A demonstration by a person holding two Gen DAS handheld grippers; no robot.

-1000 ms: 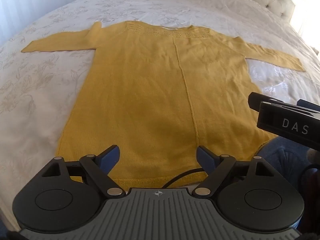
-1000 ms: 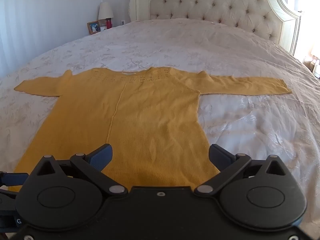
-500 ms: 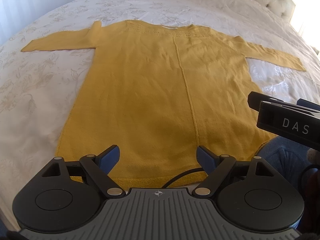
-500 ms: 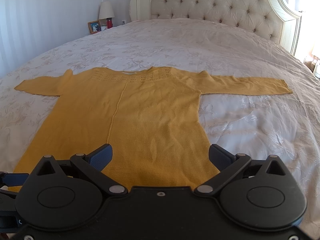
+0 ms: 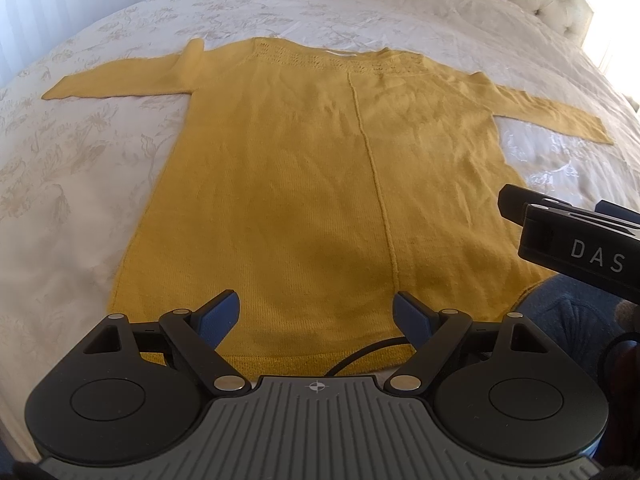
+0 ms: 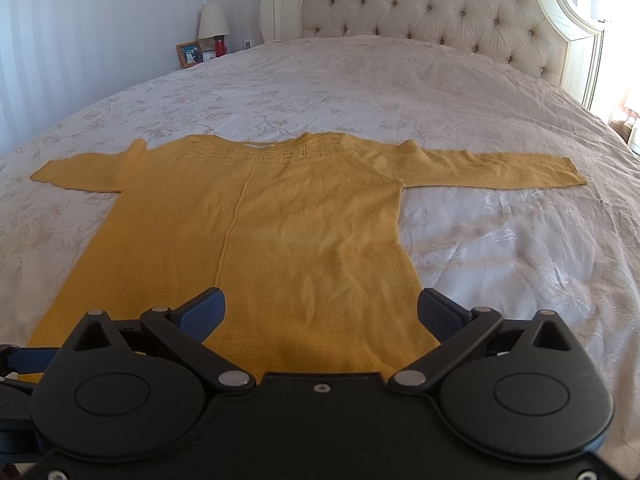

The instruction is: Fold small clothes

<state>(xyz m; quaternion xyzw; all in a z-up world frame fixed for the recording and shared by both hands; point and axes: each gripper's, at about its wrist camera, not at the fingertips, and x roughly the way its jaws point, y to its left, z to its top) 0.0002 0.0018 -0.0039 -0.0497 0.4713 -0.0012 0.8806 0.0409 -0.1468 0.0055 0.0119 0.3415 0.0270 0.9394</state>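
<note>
A yellow knit sweater (image 5: pixel 328 184) lies flat on the bed, both sleeves spread out sideways and the hem nearest me. It also shows in the right wrist view (image 6: pixel 260 240). My left gripper (image 5: pixel 318 312) is open and empty, above the hem near the centre seam. My right gripper (image 6: pixel 320 308) is open and empty, above the hem's right part. The right gripper's body shows at the right edge of the left wrist view (image 5: pixel 576 240). One left fingertip (image 6: pixel 24 360) shows at the left edge of the right wrist view.
The bed has a white floral bedspread (image 6: pixel 500 260) and a tufted headboard (image 6: pixel 440 12). A nightstand at the far left holds a lamp (image 6: pixel 213 20), a photo frame (image 6: pixel 189 53) and a red bottle (image 6: pixel 219 45). Dark blue cloth (image 5: pixel 568 320) shows at lower right.
</note>
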